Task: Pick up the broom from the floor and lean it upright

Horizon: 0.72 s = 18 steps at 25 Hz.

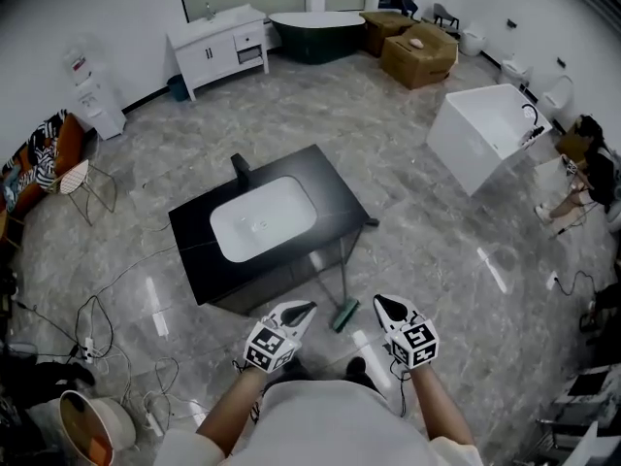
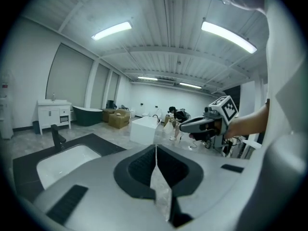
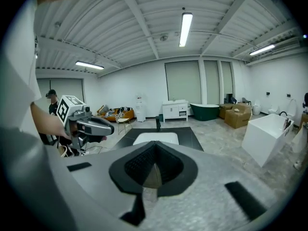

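The broom (image 1: pixel 343 280) stands tilted, its green head (image 1: pixel 344 316) on the floor and its thin handle running up to the near right corner of the black vanity (image 1: pixel 335 197). My left gripper (image 1: pixel 303 310) and right gripper (image 1: pixel 384 305) hover on either side of the broom head, both apart from it. The left gripper (image 2: pixel 155 152) is shut with nothing between its jaws. The right gripper (image 3: pixel 154 150) is shut and empty too. Each gripper view shows the other gripper: the right one (image 2: pixel 190 125) and the left one (image 3: pixel 98 127). Neither gripper view shows the broom.
The black vanity holds a white basin (image 1: pixel 262 218) and a dark tap (image 1: pixel 240 168). A white tub (image 1: pixel 482 132) stands at the right, with a person (image 1: pixel 585 178) beyond it. Cables (image 1: pixel 97 326) and a bucket (image 1: pixel 92 425) lie at the left. Cardboard boxes (image 1: pixel 417 54) and a white cabinet (image 1: pixel 218 47) stand at the back.
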Each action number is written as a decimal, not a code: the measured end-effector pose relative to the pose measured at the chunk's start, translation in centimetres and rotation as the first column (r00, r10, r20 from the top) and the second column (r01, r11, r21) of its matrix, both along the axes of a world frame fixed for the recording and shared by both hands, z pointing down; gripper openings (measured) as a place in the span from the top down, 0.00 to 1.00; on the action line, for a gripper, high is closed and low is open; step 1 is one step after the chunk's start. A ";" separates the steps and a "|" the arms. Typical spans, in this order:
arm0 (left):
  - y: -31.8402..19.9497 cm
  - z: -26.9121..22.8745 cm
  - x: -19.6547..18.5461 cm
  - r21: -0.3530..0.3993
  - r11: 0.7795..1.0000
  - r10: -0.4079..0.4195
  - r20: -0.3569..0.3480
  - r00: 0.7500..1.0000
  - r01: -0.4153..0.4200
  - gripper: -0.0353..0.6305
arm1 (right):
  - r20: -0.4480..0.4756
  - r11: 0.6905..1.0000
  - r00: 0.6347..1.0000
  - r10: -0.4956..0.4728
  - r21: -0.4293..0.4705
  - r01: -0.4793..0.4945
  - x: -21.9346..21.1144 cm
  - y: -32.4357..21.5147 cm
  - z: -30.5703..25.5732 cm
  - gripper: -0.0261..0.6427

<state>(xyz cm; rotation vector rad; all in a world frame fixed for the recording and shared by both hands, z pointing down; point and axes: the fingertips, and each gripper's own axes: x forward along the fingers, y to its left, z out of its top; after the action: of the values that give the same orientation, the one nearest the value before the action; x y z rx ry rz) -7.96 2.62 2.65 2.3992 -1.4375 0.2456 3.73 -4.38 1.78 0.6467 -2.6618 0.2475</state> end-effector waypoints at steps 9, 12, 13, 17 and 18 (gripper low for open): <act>-0.8 -2.1 2.5 0.046 0.991 -0.121 -0.044 0.992 0.123 0.93 | 0.022 0.998 1.000 -0.021 0.055 0.019 3.8 -1.9 -2.8 0.96; -0.8 -2.0 2.7 0.041 0.989 -0.142 -0.043 0.989 0.143 0.93 | 0.037 0.998 0.999 -0.008 0.056 0.006 5.0 -1.8 -3.6 0.96; -0.9 -2.3 2.8 0.044 0.988 -0.146 -0.038 0.989 0.148 0.93 | 0.046 0.999 0.999 -0.007 0.054 0.005 5.4 -1.8 -3.8 0.96; -0.9 -3.8 3.5 0.059 0.986 -0.154 -0.031 0.988 0.155 0.93 | 0.070 0.999 0.997 -0.013 0.040 0.010 6.8 -1.5 -4.5 0.96; -0.9 -4.0 3.6 0.060 0.986 -0.154 -0.031 0.988 0.155 0.93 | 0.073 0.999 0.997 -0.012 0.041 0.009 7.0 -1.5 -4.6 0.96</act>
<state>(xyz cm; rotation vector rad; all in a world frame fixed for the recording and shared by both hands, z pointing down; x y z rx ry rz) -4.38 1.76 -1.34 2.3146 -1.6320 0.1330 10.70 -5.87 -2.77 0.6476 -2.7461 0.2183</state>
